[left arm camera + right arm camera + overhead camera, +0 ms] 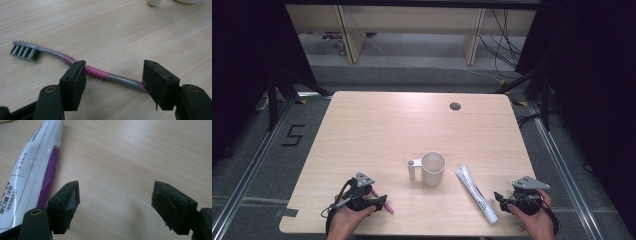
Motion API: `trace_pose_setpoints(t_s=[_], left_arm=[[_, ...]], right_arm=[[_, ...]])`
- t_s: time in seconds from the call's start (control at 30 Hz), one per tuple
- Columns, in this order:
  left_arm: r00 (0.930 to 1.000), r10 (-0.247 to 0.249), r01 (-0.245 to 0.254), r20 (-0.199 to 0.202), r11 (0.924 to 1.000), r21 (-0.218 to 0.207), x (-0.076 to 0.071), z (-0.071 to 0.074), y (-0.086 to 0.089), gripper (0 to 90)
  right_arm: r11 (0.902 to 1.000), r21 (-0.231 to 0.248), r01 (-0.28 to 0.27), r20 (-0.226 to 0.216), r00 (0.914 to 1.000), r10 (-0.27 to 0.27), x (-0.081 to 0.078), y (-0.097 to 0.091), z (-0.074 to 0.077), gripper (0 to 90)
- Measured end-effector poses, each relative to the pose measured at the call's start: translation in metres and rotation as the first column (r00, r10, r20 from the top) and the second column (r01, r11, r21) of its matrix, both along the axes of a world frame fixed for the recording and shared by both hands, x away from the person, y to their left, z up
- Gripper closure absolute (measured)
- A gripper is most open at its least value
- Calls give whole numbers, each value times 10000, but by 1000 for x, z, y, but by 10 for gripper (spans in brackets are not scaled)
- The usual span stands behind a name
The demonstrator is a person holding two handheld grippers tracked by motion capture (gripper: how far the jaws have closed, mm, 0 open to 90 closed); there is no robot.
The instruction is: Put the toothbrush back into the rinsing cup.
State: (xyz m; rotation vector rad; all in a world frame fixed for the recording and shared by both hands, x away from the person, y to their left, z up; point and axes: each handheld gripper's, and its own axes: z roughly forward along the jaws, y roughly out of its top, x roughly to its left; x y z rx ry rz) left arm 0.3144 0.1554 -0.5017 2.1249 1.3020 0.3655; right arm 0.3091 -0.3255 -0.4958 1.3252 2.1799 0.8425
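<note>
We see the pink-and-grey toothbrush point(75, 63) lying flat on the table point(377, 125), near its front left edge, its handle running between the jaws of the left gripper point(113, 82), which stand wide, seemingly not pressing it. To the right stands a white mug point(432, 168), then a toothpaste tube point(475, 192). The right gripper point(115, 205) hovers wide open just beside the tube.
</note>
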Motion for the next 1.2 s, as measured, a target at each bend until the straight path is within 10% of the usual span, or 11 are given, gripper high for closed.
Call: trace_pose_setpoints(t_s=[0.6,1.2], left_arm=[[9876,-1357,1434,-790,9845,1008,14,9,15,619],[9411,-2544,3040,-2226,9249,2282,38,16,6,788]], right_arm=[[9997,-1,-226,96,9997,226,1,0,-2,235],[9990,-222,-375,144,9992,378,2,-1,-1,237]])
